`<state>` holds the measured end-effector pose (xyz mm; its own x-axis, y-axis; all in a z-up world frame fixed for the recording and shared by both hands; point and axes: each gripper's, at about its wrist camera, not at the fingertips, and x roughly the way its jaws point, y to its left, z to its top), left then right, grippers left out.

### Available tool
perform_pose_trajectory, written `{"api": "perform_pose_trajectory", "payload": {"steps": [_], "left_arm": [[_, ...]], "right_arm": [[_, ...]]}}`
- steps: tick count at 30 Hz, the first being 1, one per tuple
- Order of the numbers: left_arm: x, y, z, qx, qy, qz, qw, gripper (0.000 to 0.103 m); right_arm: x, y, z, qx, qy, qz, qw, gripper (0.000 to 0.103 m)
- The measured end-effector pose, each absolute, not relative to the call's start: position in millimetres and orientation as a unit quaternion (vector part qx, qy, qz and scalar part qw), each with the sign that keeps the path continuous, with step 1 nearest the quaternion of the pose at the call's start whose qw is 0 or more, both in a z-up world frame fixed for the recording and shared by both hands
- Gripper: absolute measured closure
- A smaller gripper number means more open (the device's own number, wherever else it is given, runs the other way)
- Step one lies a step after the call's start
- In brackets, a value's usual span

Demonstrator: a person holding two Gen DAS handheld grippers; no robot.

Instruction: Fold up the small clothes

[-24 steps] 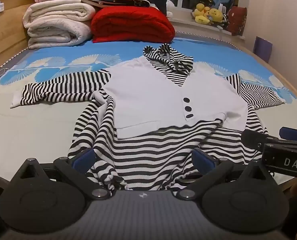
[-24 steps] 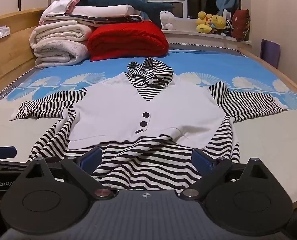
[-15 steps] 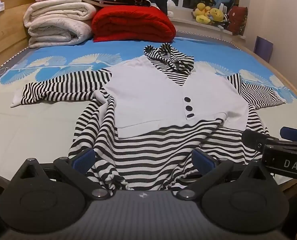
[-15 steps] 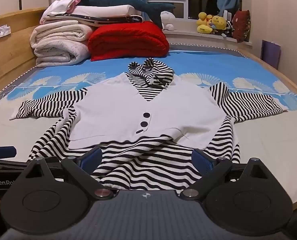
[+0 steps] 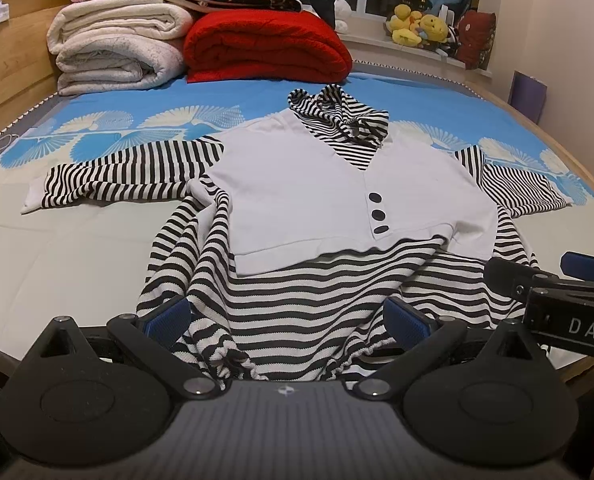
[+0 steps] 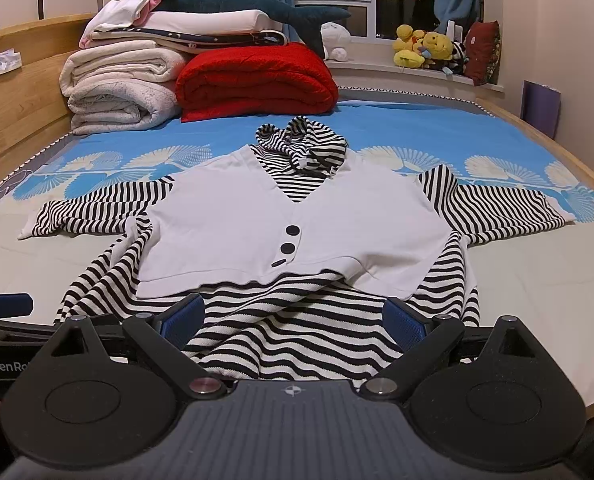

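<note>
Both grippers' jaws stand wide apart, holding nothing: the left gripper (image 5: 287, 320) and the right gripper (image 6: 293, 316) hover just above the near hem of the striped hooded dress (image 5: 317, 292), though contact with the fabric is hard to judge. The dress lies face up on the bed (image 5: 77, 248), sleeves spread, its white vest panel (image 6: 289, 236) showing 3 dark buttons (image 6: 288, 247). Beyond sit a red blanket (image 6: 257, 80) and folded white blankets (image 6: 117, 92).

The right tool (image 6: 293, 320) hangs wide open over the near hem of a striped garment (image 6: 297, 236) spread flat on the bed (image 6: 537, 300).
</note>
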<state>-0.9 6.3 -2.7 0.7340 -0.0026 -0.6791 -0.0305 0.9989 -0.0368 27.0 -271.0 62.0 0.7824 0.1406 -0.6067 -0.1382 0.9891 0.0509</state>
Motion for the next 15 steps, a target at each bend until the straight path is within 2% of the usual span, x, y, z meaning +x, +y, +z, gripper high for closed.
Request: {"api": "perform_pose_trajectory", "payload": {"steps": [10, 15], "left_arm": [[-0.6, 5.8, -2.6, -0.024, 0.365, 0.008, 0.93, 0.001], [2.1, 3.7, -1.4, -0.023, 0.364, 0.008, 0.931, 0.001]], "right_arm": [[26.9, -271.7, 62.3, 0.002, 0.322, 0.074, 0.944, 0.008], [29.2, -273.7, 62.6, 0.001, 0.318, 0.065, 0.946, 0.017]]}}
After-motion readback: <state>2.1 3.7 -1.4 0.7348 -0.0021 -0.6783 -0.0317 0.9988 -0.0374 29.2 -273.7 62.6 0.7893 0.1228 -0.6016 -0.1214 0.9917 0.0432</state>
